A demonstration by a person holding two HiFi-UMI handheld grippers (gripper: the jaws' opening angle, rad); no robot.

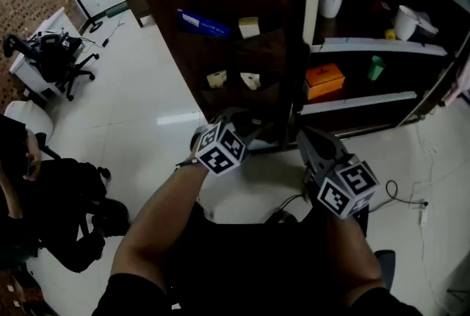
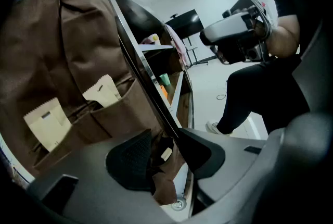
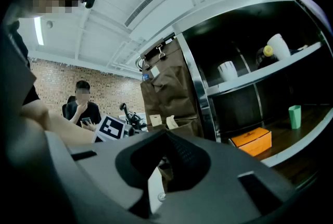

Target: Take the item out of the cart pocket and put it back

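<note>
The pocket organizer (image 2: 83, 35) on the cart was brown cloth, matt and a little wrinkled. The packets (image 2: 49, 124) in its pockets looked like pale, matt paper. The cart frame (image 3: 200, 92) was smooth, shiny metal. The floor (image 1: 147, 87) was white and glossy, with reflections on it. The left gripper (image 2: 165, 134) had a grey, matt plastic body, and its pad (image 2: 132, 158) was black with a fine rough grain.

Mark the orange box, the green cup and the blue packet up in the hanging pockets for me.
orange box (image 1: 323, 76), head view, middle of its top face.
green cup (image 1: 376, 67), head view, middle of its side.
blue packet (image 1: 203, 23), head view, middle of its visible face.
</note>
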